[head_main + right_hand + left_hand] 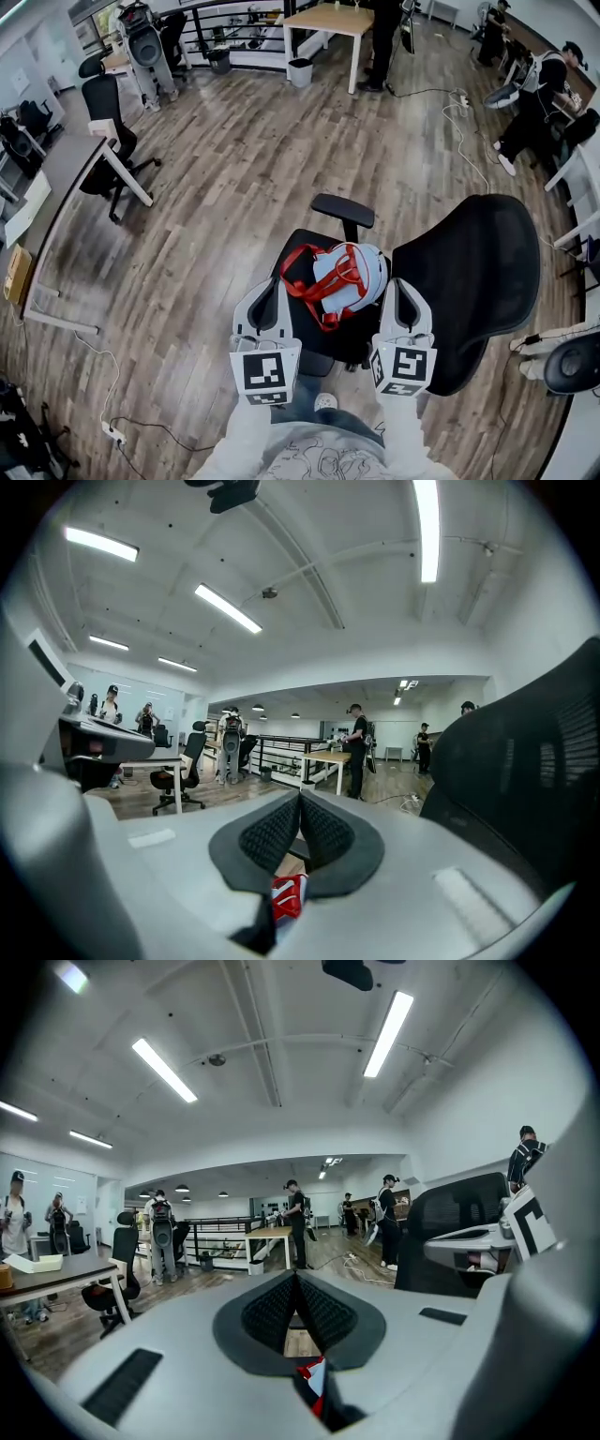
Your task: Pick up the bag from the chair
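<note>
Blue bag [352,274] with red straps lies mid-seat on the chair [473,281], not yet lifted. Left gripper [272,289] and right gripper [400,287] stand over the seat's front edge, one on either side of the bag. Both claws are closed on nothing. Judgement: pick-up not begun; opening, grasping and lifting remain. No brand or legible writing found, only square markers on the grippers.
</note>
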{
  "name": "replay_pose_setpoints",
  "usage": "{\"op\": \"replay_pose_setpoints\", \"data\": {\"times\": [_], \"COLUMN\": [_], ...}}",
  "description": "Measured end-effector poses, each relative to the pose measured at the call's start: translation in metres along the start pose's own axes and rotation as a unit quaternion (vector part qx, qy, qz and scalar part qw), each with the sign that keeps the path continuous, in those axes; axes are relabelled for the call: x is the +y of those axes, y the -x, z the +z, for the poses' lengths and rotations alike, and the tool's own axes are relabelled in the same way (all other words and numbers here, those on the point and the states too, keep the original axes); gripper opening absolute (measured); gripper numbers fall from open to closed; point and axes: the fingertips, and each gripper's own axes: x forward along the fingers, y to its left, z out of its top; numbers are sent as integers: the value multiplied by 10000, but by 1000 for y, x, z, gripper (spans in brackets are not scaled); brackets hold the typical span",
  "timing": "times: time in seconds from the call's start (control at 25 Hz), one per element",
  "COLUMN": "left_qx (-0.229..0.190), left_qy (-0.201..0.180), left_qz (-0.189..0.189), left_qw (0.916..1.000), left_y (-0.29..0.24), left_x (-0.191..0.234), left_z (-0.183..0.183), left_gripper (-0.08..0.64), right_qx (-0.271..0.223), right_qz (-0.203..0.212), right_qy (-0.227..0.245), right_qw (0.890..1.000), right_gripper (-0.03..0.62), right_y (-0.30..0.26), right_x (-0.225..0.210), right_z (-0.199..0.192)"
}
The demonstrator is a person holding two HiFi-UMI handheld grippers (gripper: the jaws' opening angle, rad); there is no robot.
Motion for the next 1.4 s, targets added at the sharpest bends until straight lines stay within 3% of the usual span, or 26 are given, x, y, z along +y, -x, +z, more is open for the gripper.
{"op": "replay_pose_setpoints", "data": {"times": [0.32, 0.56, 0.72, 1.24, 1.4], "left_qx": [326, 850, 1207, 2196, 2267], "left_qy": [8, 200, 446, 634, 922], "left_qz": [-424, -767, -1030, -1902, -2195], "left_qw": [9986, 9932, 9863, 9548, 9444], "left_y": [-73, -110, -126, -164, -176], "left_x": [1, -7, -16, -56, -66], "left_z": [-22, -61, -89, -177, -198], "left_gripper": [6, 6, 6, 9, 74], "right_qx": [333, 692, 915, 1462, 1562], "right_qz": [-254, -365, -448, -688, -708], "right_qy": [23, 54, 55, 92, 100], "right_qw": [9991, 9969, 9948, 9868, 9851], "right_gripper": [11, 11, 11, 11, 11], "right_y": [-52, -75, -84, -90, -93], "right_x": [-12, -18, -24, -37, -34], "right_z": [-23, -49, -66, -109, -120]}}
